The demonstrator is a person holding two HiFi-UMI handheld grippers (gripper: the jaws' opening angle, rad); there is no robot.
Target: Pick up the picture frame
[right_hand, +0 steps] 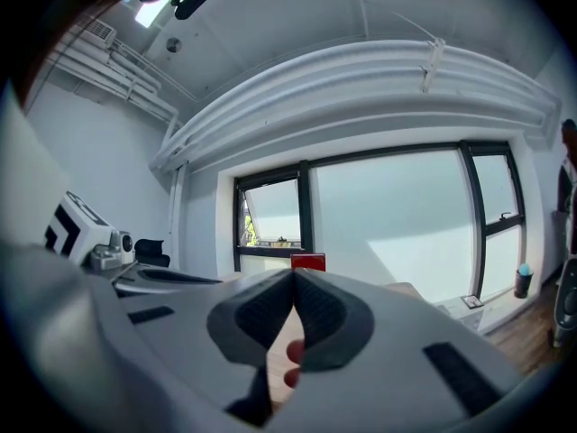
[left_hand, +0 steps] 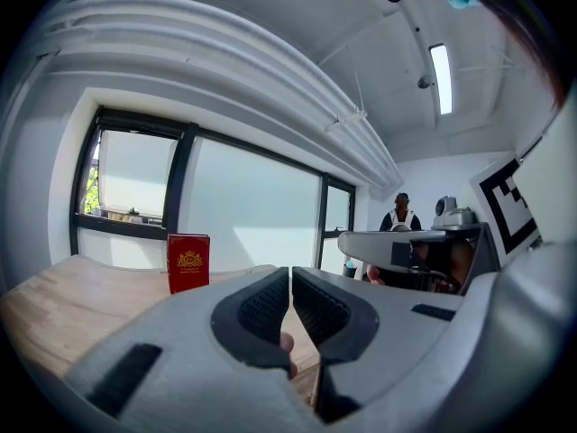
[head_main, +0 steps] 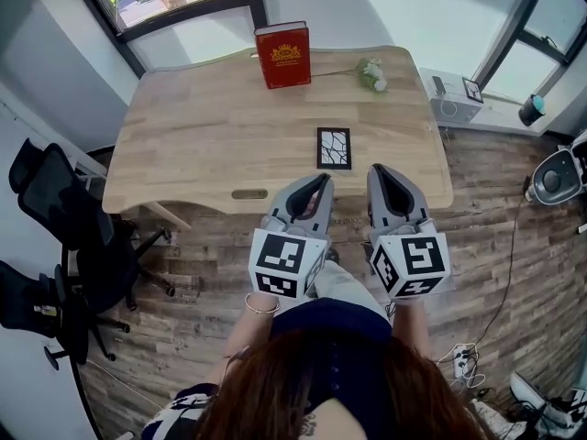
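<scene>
Head view: the picture frame (head_main: 334,148) lies flat on the wooden table (head_main: 202,136), right of centre and close to the near edge. It is a small black frame around a pattern of pale cracked lines, and its long axis runs near to far. A red book (head_main: 282,55) stands at the far edge with a gold emblem on its cover (any lettering is too small to read). A white flower (head_main: 371,73) lies to the right of the book. Both are well apart from the frame, with bare wood to its left and beyond it. The left gripper (head_main: 321,181) and right gripper (head_main: 379,169) hover over the near edge, just short of the frame, and each cube shows black-and-white square markers.

Left gripper view: the jaws are pressed together on nothing, and the book (left_hand: 187,262) stands beyond them to the left.

Right gripper view: the jaws meet at the tips with nothing between them, and the book's top (right_hand: 308,262) peeks over them.
</scene>
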